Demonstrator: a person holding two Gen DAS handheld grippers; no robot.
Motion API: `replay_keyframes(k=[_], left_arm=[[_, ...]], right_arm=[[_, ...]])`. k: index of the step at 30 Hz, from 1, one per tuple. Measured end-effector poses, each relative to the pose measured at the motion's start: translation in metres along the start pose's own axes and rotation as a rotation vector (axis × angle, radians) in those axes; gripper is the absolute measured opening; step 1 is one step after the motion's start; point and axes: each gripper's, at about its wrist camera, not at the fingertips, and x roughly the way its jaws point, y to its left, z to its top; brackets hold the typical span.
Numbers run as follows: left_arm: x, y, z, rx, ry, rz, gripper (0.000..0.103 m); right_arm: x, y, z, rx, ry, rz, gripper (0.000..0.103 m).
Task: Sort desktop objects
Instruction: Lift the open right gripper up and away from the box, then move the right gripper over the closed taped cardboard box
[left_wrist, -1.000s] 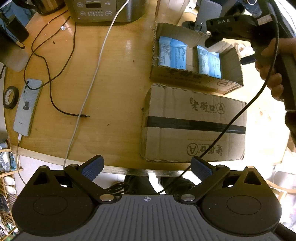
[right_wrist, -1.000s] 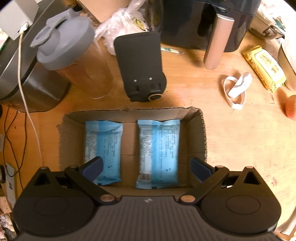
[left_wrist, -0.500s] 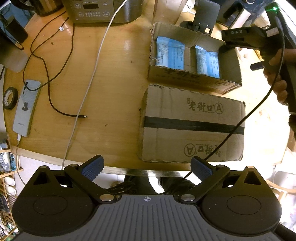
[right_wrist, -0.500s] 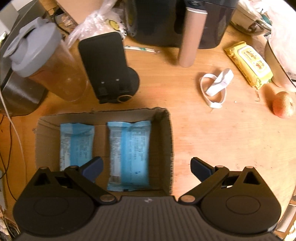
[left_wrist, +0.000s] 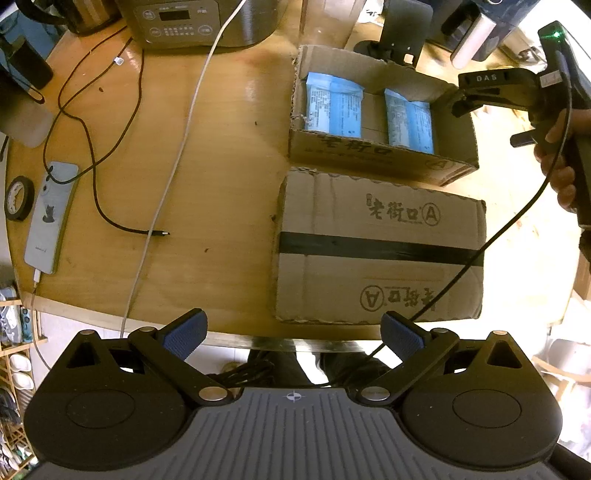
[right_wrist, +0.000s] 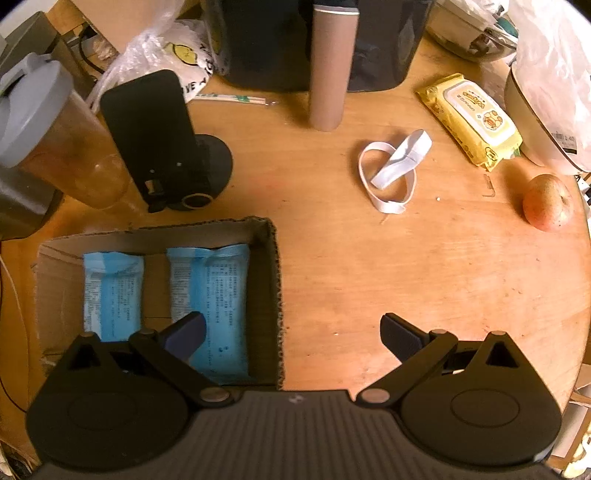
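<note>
An open cardboard box holds two blue packets side by side; it also shows in the right wrist view with the packets. My left gripper is open and empty, near the table's front edge before a closed taped carton. My right gripper is open and empty, above the box's right wall; it shows in the left wrist view. On the table to the right lie a white strap, a yellow wipes pack and an apple.
A phone, tape roll, black cable and white cable lie at left. A cooker stands at the back. A phone stand, shaker bottle and metal cylinder stand behind the box.
My right gripper has moved to the right, from over the middle of the box to over its right wall. The left gripper has barely shifted. Both stay open.
</note>
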Motion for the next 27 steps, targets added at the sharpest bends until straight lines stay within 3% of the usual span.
replay_keyframes(k=[16, 27], left_arm=[[0.003, -0.002, 0.002, -0.008, 0.001, 0.016, 0.103], [0.005, -0.001, 0.02, -0.01, -0.016, 0.026, 0.103]], right_arm=[[-0.003, -0.011, -0.002, 0.038, -0.018, 0.023, 0.103], [-0.011, -0.013, -0.007, 0.042, -0.028, 0.045, 0.103]])
